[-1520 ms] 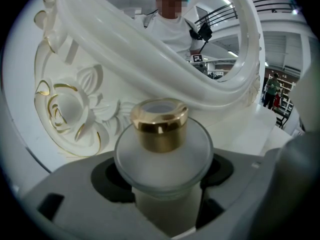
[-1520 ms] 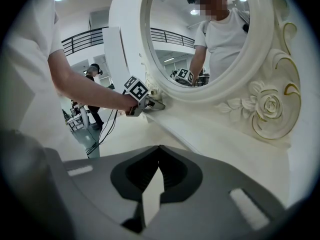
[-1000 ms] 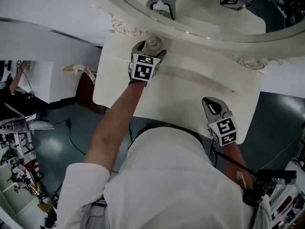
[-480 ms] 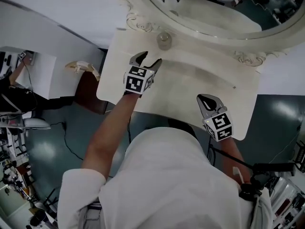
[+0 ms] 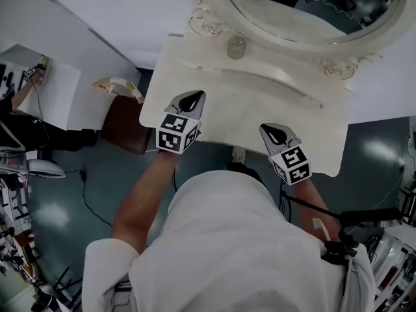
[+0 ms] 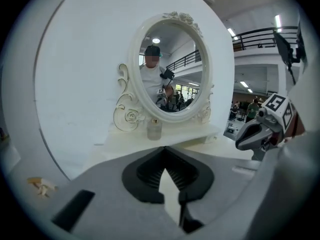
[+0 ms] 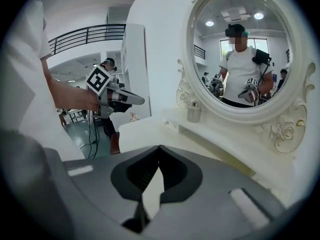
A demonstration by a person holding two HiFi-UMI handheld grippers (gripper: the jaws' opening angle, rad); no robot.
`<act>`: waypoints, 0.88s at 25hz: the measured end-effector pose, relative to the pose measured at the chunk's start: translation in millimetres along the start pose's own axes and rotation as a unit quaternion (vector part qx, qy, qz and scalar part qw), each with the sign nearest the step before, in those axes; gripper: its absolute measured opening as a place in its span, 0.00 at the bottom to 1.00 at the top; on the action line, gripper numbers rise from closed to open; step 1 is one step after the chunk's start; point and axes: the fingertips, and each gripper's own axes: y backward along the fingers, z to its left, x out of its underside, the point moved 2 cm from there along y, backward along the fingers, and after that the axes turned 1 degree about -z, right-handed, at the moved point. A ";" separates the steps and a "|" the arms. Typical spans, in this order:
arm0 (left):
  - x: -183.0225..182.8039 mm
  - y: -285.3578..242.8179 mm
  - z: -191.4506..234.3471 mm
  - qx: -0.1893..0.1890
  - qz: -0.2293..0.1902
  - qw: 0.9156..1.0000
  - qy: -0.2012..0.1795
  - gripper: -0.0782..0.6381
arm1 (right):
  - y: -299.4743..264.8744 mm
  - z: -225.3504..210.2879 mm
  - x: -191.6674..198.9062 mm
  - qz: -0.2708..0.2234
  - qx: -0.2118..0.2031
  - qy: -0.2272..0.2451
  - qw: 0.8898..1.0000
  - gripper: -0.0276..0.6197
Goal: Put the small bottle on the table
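Observation:
The small clear bottle (image 5: 236, 46) stands upright on the raised back shelf of the white dressing table (image 5: 247, 109), just under the oval mirror; it also shows in the left gripper view (image 6: 154, 129) and the right gripper view (image 7: 194, 113). My left gripper (image 5: 194, 97) hovers over the table's front left part, well short of the bottle, shut with nothing between its jaws (image 6: 163, 153). My right gripper (image 5: 272, 130) hangs over the front right part of the table, also shut and empty (image 7: 159, 155).
An ornate oval mirror (image 5: 305, 5) rises behind the shelf. A brown stool (image 5: 123, 125) stands on the floor left of the table, with a cream object (image 5: 117, 86) beside it. The person's torso fills the near side.
The left gripper let go of the bottle on the shelf, drew back toward the table's front edge and closed. The right gripper stayed near the front right.

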 end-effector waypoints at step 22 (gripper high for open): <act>129.0 268.8 -86.1 0.145 0.011 0.989 0.016 0.11 | 33.0 233.5 25.5 -0.007 0.006 0.024 1.000 0.05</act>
